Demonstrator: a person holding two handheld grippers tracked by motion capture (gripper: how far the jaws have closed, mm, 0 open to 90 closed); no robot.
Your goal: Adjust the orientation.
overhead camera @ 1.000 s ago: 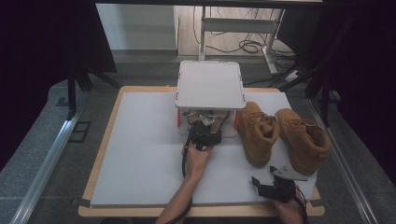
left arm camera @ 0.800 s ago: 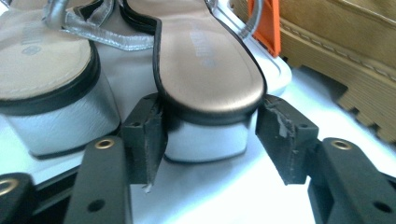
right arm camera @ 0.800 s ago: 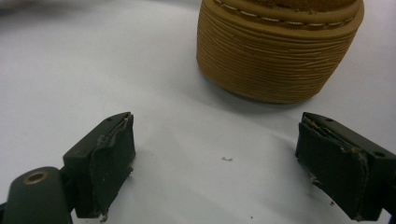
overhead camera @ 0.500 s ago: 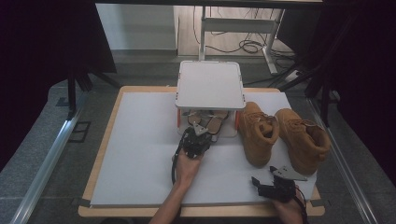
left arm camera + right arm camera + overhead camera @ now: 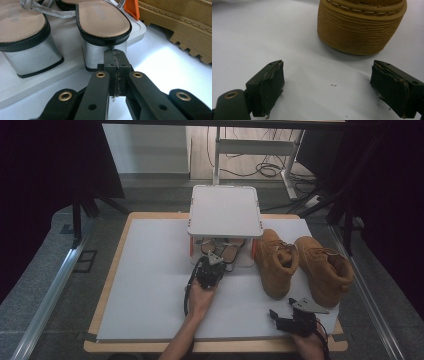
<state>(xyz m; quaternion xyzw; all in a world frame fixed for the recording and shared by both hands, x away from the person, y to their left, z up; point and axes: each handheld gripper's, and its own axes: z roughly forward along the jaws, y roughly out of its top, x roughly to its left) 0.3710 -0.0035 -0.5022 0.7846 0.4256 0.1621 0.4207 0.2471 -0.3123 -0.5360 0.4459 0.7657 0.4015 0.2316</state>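
The high view is dim and soft, with little fine detail. The white surface (image 5: 150, 290) is lit evenly from above; the room at left and right is lost in near-black. A brighter floor strip is seen at the far side. Short, soft shadows are cast beside the boots (image 5: 300, 267).

In the left gripper view, strong glare is noted on the surface at right, nearly blown out. The sandal heels (image 5: 103, 53) are rendered sharp; the near jaws are slightly soft.

In the right gripper view, the surface is bright and bluish-white, the boot sole (image 5: 359, 30) sharp, with a soft shadow beneath it.
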